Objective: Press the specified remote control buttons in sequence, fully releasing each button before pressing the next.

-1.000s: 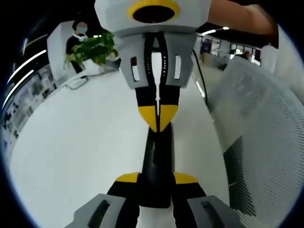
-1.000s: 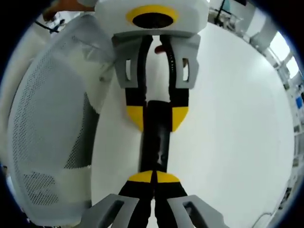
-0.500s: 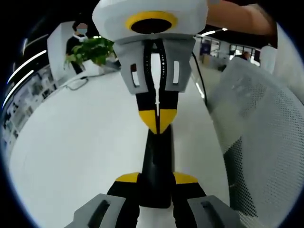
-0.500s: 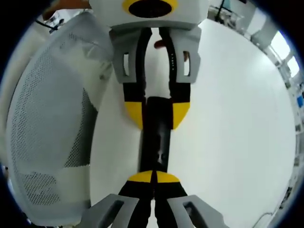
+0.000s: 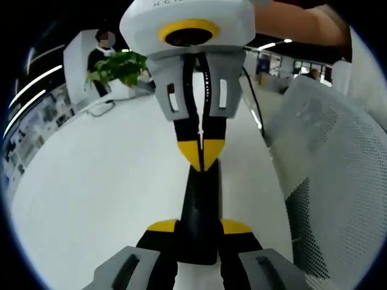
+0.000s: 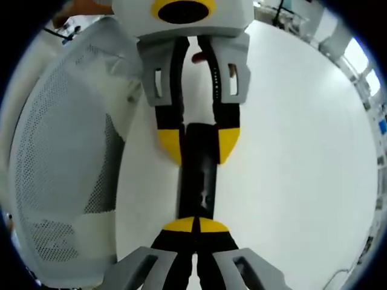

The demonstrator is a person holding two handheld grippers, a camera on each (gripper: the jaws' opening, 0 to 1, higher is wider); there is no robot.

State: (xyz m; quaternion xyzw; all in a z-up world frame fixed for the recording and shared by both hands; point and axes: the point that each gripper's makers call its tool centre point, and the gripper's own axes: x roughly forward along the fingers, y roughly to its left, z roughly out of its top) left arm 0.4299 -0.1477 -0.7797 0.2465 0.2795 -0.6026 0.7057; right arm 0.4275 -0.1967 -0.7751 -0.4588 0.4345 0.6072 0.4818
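Observation:
A slim black remote (image 5: 201,202) lies lengthwise on the white table (image 5: 103,181). My left gripper (image 5: 199,226) is shut on its near end, one yellow tip on each side. My right gripper (image 5: 202,154) comes down from the top of the left gripper view, jaws shut, with its joined yellow tips resting on the remote's far part. In the right gripper view the right gripper (image 6: 196,225) has its tips together on top of the remote (image 6: 197,181). Beyond it the left gripper (image 6: 199,144) clamps the remote's other end. The buttons under the tips are hidden.
A white mesh chair back (image 5: 329,181) stands close beside the table edge, also seen as the chair (image 6: 60,151). A green plant (image 5: 118,63), a cable (image 5: 97,106) and a person (image 5: 100,51) are at the table's far end. A hand (image 5: 302,21) holds the right gripper.
Almost nothing: the right gripper's body has shifted very slightly in the picture. Its tips stay on the remote and the left gripper keeps its hold.

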